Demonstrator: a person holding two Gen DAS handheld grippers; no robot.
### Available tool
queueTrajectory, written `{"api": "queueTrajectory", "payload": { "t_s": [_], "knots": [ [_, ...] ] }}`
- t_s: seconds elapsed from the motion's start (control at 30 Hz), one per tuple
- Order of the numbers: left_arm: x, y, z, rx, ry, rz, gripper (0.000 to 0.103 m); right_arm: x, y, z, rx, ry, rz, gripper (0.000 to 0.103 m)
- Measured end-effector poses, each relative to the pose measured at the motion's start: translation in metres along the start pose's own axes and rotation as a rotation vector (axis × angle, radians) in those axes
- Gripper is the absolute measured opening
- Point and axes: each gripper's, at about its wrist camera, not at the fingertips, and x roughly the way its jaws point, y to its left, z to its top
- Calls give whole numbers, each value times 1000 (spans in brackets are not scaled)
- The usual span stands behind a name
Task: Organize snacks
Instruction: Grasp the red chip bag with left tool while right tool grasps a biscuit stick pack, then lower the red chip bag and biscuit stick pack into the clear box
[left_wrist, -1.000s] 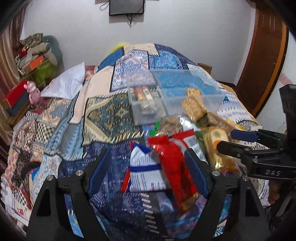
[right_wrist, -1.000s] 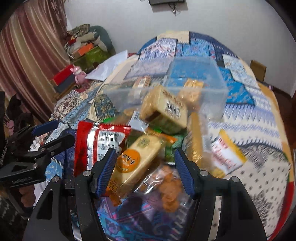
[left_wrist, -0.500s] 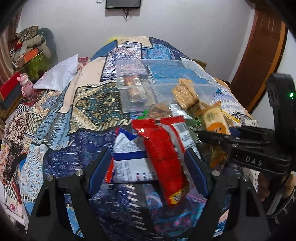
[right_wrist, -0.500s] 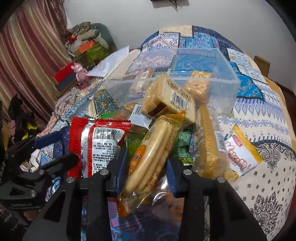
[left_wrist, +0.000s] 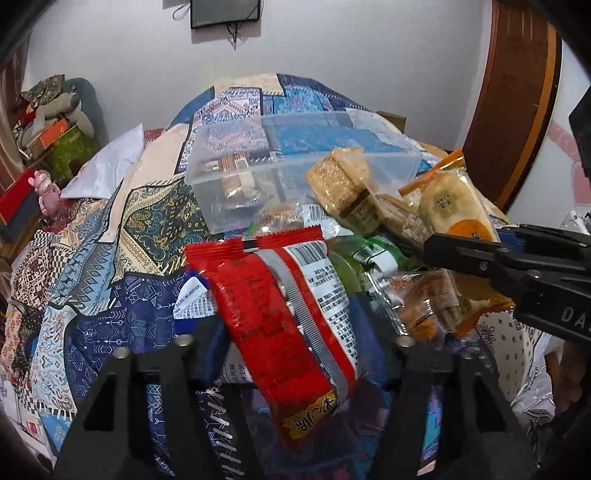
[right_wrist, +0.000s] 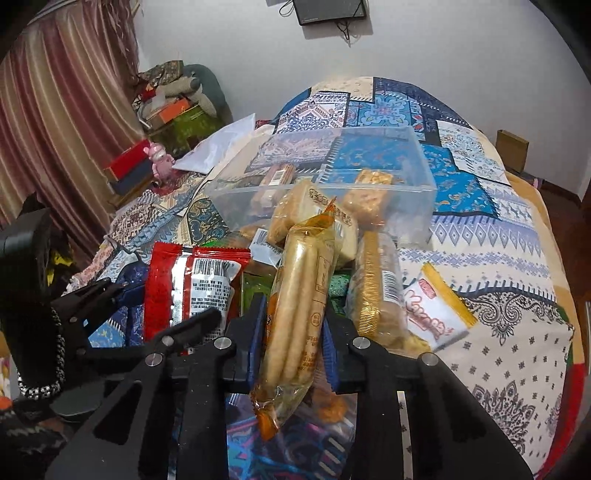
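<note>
The right gripper (right_wrist: 293, 328) is squeezed tight on a long yellow-orange packet of pale biscuits (right_wrist: 299, 306). The packet stands up between the blue pads, with its crinkly bottom end hanging down below them. I think the job now is to carry this packet to the clear plastic box (right_wrist: 424, 177) and drop it in. To do it well, keep the squeeze gentle so the biscuits do not break. Lift the packet high enough to pass over the pile and over the near wall of the box, then let go inside.

The left gripper (left_wrist: 295, 332) has its fingers spread wide around a shiny red snack bag (left_wrist: 280, 317). I cannot tell if the pads touch the bag.

Just past the grippers is a heap of snacks on the patchwork blanket (right_wrist: 498, 258). There is a gold-wrapped cake (right_wrist: 373, 291), a white and yellow packet (right_wrist: 436, 314) and a square pale rice cracker block (right_wrist: 314, 206). The block leans at the front of the box, right in the way. The box sits behind the heap and already has a few snacks in it.

Far off are a white pillow (left_wrist: 107, 170), a pink toy (right_wrist: 160, 157) and a striped curtain (right_wrist: 55, 122).
</note>
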Motion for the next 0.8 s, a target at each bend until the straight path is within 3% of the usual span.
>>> {"api": "queueTrajectory", "payload": {
  "t_s": [0.2, 0.37, 0.8],
  "knots": [
    [-10, 14, 4, -41, -9, -54, 34, -4, -3, 0, 20, -16, 8, 25],
    [-30, 12, 9, -21, -61, -57, 29, -9, -2, 2, 24, -30, 8, 25],
    [-65, 20, 51, -15, -190, -60, 27, -27, -8, 34, 15, -118, -9, 24]
  ]
}}
